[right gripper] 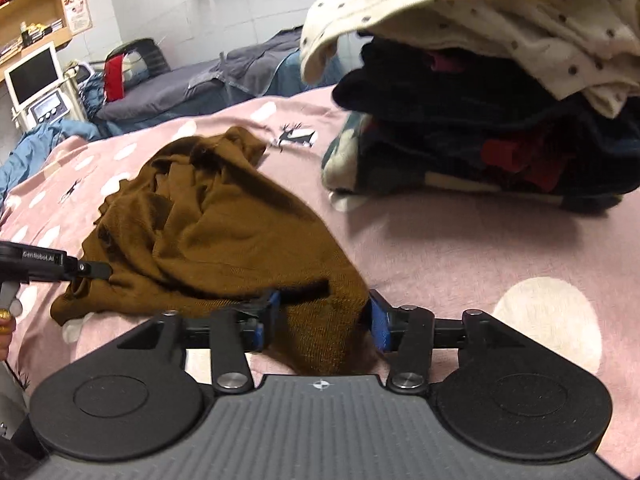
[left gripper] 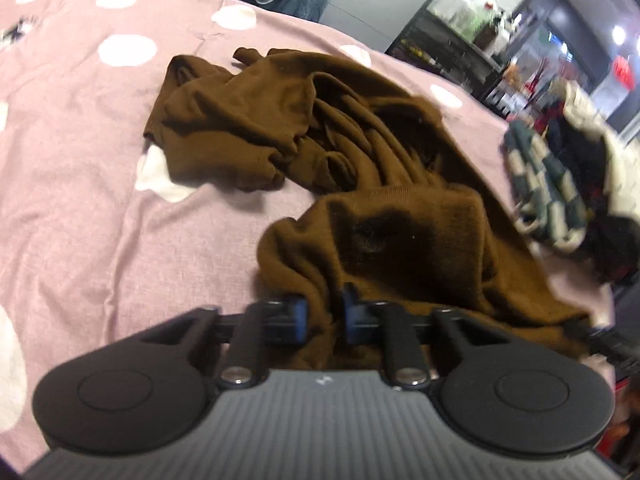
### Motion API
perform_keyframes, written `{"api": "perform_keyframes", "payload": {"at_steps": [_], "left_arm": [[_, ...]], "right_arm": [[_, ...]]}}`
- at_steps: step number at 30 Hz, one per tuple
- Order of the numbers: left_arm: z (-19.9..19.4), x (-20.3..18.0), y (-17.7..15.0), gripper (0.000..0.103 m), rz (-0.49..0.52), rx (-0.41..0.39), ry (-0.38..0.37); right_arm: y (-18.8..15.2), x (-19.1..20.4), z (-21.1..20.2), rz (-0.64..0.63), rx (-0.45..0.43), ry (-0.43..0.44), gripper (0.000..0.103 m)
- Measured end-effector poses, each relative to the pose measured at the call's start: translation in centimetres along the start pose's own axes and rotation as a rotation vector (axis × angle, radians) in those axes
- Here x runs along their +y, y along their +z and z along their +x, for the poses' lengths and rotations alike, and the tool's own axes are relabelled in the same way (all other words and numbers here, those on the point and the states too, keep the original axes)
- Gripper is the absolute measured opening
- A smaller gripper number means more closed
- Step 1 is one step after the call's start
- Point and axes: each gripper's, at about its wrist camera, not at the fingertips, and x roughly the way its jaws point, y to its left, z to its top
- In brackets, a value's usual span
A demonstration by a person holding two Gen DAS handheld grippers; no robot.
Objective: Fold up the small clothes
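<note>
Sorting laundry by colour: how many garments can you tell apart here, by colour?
Brown: 1, crumpled garment on the pink bedspread
Cream, dotted: 1, top of pile
Dark navy or black: 1 at least
Green-and-white: 1, pile bottom
Total: 4 distinguishable; pile may hide more.

Wooden shelf (right gripper: 32, 4), grey tiled wall (right gripper: 160, 0) — dark rack (left gripper: 448, 52).

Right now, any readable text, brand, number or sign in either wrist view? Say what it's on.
"GenRobot.AI": white lettering on the black body of the left tool, seen in the right wrist view.
Poster on the wall beside the wooden shelf: print too small to read.
Left wrist view: the shelves at the back are too blurred; nothing legible.
</note>
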Motion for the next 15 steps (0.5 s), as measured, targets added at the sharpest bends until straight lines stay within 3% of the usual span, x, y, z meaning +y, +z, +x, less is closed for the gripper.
{"api": "perform_keyframes", "payload": {"at_steps": [1,2,3,7,9,12,15], "left_arm": [[-0.4,0.5,0.2,0.013,-0.028,-0.007,-0.028],[-0.9,0.8,0.4,0.011,-0.039,-0.022,-0.037],[-1.7,1.2,0.7,0.009,-0.037,-0.042,-0.03],[-6.7,2.7,1.6,0.007,-0.034,-0.168,0.065],[-9.7,3.4,1.8,0.006,-0.028,-0.234,0.158],[-13.4,4.5,1.2,0.006,-0.038,-0.253,0.222],[-15.3,5.5,-0.3,0.006,-0.047,-0.197,0.263]], "right_arm": [[0.0,0.1,0.1,-0.005,0.012,0.014,0.047],[0.0,0.3,0.3,-0.008,0.021,0.033,0.015],[0.0,0.5,0.4,-0.009,0.026,0.052,0.008],[0.4,2.4,0.0,-0.025,0.002,0.194,0.007],[0.8,3.6,-0.5,-0.023,0.001,0.282,0.007],[1.3,5.2,-1.4,-0.034,0.033,0.409,0.007],[1.2,6.7,-1.8,-0.103,0.126,0.489,0.007]]}}
